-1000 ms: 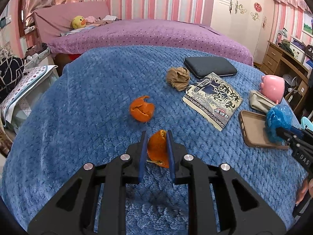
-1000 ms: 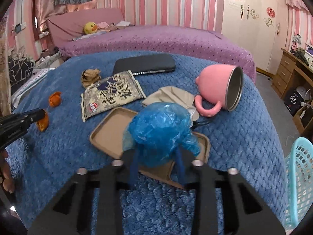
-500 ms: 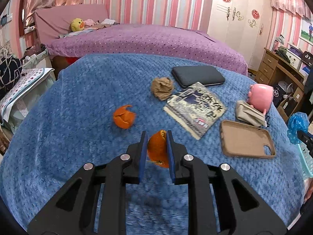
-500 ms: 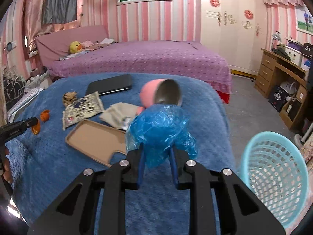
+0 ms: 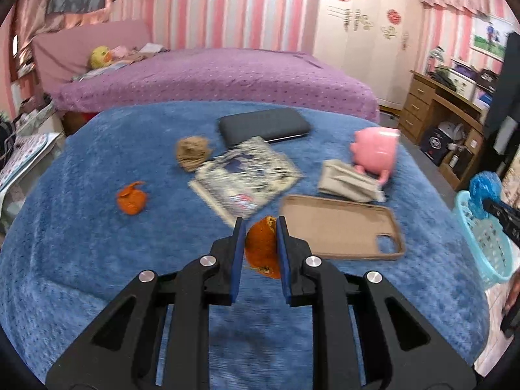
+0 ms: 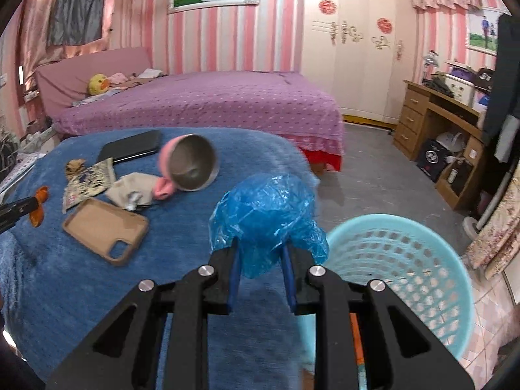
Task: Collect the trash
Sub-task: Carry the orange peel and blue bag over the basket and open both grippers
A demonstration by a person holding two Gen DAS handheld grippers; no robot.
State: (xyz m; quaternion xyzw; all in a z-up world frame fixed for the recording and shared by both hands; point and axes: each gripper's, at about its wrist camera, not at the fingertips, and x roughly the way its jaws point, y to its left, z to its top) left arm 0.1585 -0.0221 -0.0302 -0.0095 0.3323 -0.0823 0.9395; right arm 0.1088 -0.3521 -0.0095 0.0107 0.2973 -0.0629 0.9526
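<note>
In the left wrist view, the left gripper point(image 5: 259, 243) was seen at lower centre, its jaws nearly closed and clamped on a piece of orange peel point(image 5: 262, 249), which was held clear above the blue blanket point(image 5: 81, 260). A second orange peel point(image 5: 131, 199) was left lying on the blanket at centre left, and a crumpled brown paper ball point(image 5: 192, 153) lay above it, just beside a printed snack wrapper point(image 5: 247, 178). A tan phone case point(image 5: 341, 232) and a pink mug point(image 5: 377, 152) tipped on its side were placed toward the right.

In the right wrist view, the right gripper point(image 6: 260, 261) was seen narrowly parted and pinched on a crumpled blue plastic bag point(image 6: 268, 221) at centre frame. The bag was held beside the rim of the light blue basket point(image 6: 406, 260) at lower right.
</note>
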